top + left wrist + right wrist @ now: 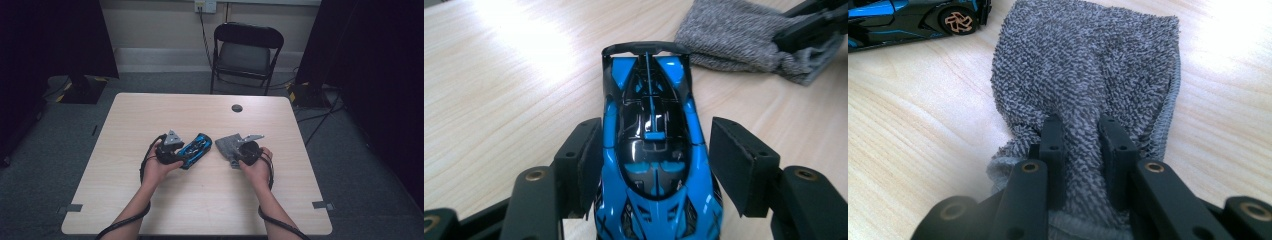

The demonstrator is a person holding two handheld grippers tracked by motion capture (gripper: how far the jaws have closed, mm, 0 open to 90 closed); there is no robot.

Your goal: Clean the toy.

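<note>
A blue and black toy race car (pixel 651 150) rests on the wooden table (pixel 200 200), its rear wing pointing away from my left gripper (pixel 656 132). The jaws straddle the car's body. The left pad (pixel 586 160) lies against its side, while a sliver of table shows between the car and the right pad (pixel 736 160). From above, the car (pixel 195 149) sits just left of a grey terry cloth (pixel 226 145). My right gripper (pixel 1080 130) is shut on a bunched fold of that cloth (pixel 1088 65), which spreads flat on the table beyond the jaws.
A round black grommet (pixel 237 108) is set in the table near its far edge. A black folding chair (pixel 247 50) stands behind the table. Dark stands and cables flank it on the floor. Bare tabletop lies in front of both hands.
</note>
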